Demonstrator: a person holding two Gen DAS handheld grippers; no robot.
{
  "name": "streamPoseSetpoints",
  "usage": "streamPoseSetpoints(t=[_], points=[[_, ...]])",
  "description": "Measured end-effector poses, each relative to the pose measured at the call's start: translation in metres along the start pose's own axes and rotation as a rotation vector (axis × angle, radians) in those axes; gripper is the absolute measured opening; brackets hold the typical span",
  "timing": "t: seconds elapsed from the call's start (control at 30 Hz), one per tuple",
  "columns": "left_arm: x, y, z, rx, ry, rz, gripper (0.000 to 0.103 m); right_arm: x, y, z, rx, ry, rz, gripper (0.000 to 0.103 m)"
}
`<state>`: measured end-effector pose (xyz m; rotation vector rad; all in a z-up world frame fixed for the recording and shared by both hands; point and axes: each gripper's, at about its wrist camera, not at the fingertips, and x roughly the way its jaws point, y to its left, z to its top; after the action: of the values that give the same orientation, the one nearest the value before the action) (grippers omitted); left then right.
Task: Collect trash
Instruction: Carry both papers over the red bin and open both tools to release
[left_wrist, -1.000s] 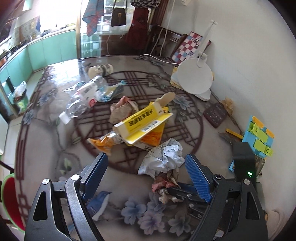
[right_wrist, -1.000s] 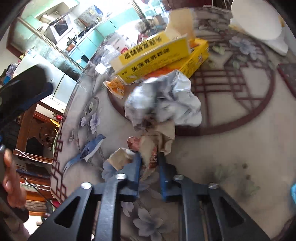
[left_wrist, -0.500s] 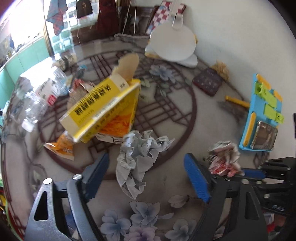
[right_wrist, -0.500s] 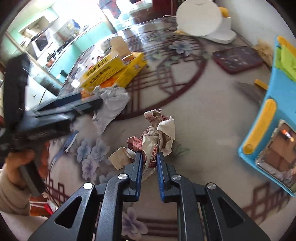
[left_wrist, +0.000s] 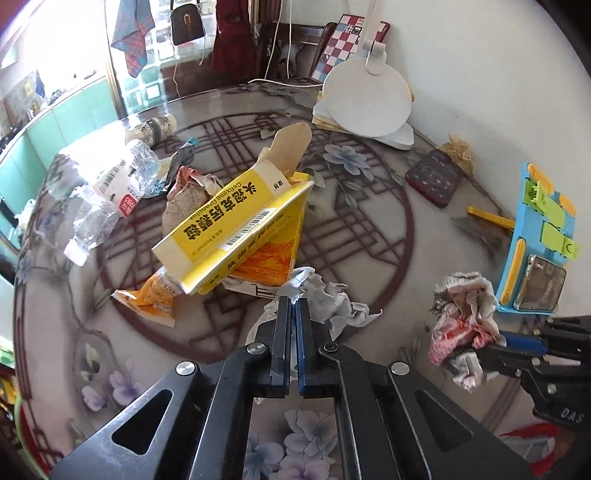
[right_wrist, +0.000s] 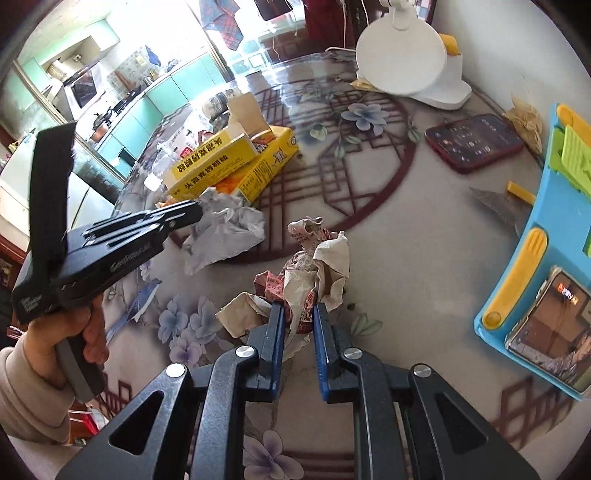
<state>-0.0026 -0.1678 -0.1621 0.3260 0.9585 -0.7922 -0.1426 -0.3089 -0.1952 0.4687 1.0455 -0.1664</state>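
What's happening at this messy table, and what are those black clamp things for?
A person is clearing rubbish with two hand-held grippers. The left gripper has shut on a crumpled white paper, beside the yellow boxes. The right gripper pinches a red-printed paper wad. A crushed plastic bottle and an orange wrapper lie on the table.

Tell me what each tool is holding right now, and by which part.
The left tool is shut on the near edge of the crumpled white paper. The right tool grips the red-printed paper wad by its near lower side.
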Motion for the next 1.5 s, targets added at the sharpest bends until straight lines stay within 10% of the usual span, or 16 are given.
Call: streamPoseSetpoints(t=[0.57, 1.5], points=[[-0.087, 0.080, -0.039, -0.254, -0.109, 0.098, 0.002, -0.009, 0.063, 0.017, -0.097, -0.041, 0.034, 0.013], [-0.200, 0.293, -0.176, -0.667, -0.167, 0.401, 0.002, 0.039, 0.355, 0.014, -0.509, -0.023, 0.230, 0.013]])
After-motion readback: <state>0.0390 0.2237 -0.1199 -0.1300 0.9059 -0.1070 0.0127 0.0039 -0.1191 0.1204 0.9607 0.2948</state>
